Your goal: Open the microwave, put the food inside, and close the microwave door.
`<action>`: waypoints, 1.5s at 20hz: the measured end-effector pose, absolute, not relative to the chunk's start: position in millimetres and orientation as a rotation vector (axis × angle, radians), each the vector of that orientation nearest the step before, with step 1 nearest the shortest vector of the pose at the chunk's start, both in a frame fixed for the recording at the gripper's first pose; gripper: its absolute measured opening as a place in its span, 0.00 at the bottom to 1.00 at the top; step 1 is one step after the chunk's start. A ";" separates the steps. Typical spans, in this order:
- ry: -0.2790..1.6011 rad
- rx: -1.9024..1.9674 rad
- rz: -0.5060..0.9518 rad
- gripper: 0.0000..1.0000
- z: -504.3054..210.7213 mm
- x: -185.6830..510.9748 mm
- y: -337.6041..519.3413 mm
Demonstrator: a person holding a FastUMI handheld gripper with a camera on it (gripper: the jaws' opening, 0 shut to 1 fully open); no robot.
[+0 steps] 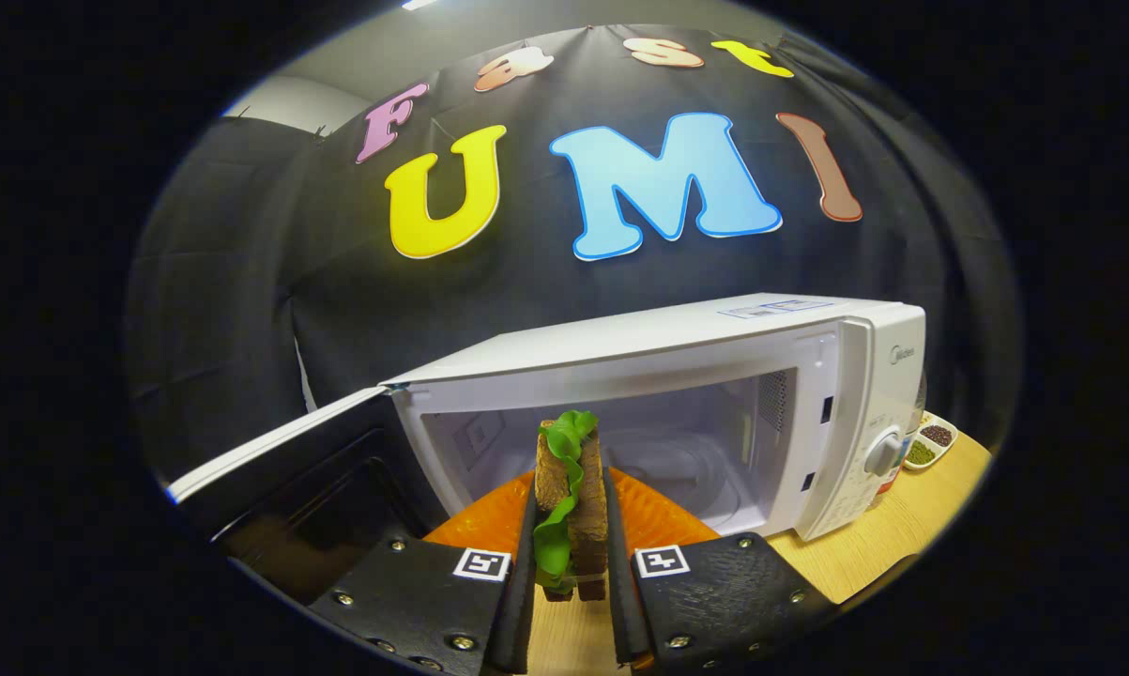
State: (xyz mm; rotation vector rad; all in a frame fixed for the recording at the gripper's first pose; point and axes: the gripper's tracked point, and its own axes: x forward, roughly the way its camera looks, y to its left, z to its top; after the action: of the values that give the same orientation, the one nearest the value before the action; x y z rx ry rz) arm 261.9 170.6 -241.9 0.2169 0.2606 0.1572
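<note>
The fingers (572,554) are clamped on an upright sandwich (572,507), just before the microwave (677,413) with its door (282,479) wide open.

I see the brown-bread, green-lettuce sandwich (572,498) upright on edge before the white microwave (677,394), whose door (287,469) hangs open leftward.

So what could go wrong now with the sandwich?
1. The brown-bread sandwich with green lettuce stands on edge, pinched between the gripper fingers; the loose lettuce leaf could slip out.
2. It may tip over when released onto the orange plate in front of the white microwave.
3. The open dark-glass microwave door hangs close beside the gripper, so a sideways swing could bump it.
</note>
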 end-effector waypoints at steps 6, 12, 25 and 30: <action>0.245 0.297 0.159 0.34 -250.3 318.0 184.1; 0.231 0.283 0.137 0.34 -255.5 360.7 181.7; 0.236 0.076 -0.005 0.72 -272.8 385.1 118.8; 0.237 0.027 0.043 0.75 -262.8 359.7 120.8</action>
State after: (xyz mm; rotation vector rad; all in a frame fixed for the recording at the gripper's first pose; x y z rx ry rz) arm 359.7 120.8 -262.8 0.0273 0.2370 0.0434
